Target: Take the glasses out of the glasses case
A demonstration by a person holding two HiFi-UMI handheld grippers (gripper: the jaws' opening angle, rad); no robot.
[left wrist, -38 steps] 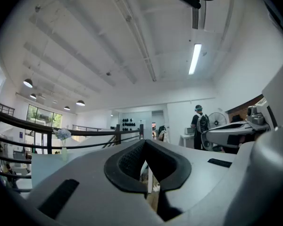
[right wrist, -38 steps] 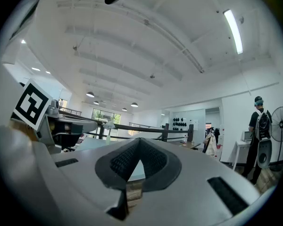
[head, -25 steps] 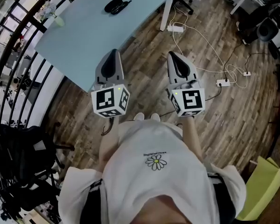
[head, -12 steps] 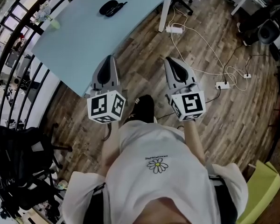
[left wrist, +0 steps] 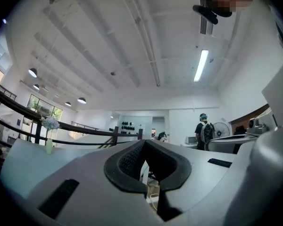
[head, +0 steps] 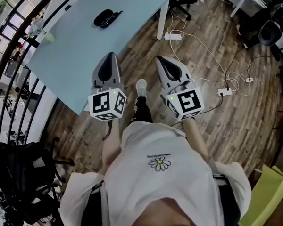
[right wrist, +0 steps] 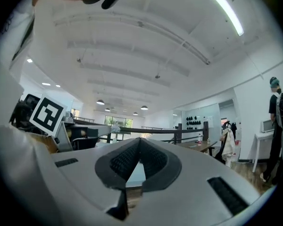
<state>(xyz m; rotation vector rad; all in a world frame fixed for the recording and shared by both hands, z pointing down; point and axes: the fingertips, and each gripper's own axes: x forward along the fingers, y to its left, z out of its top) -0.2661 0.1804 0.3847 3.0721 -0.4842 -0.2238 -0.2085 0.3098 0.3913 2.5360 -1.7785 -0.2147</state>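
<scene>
Nothing is done yet. The case (head: 104, 18) lies on the table (head: 80, 41) at upper left, well apart from the left gripper (head: 110, 60) and right gripper (head: 162, 64), both clenched and empty.

Bright, even light comes from a ceiling strip light (left wrist: 201, 65) and round lamps (left wrist: 33, 72); shadows are soft. Every view bends at its edges (dark fisheye corners), and the nearest surfaces blur slightly.
</scene>
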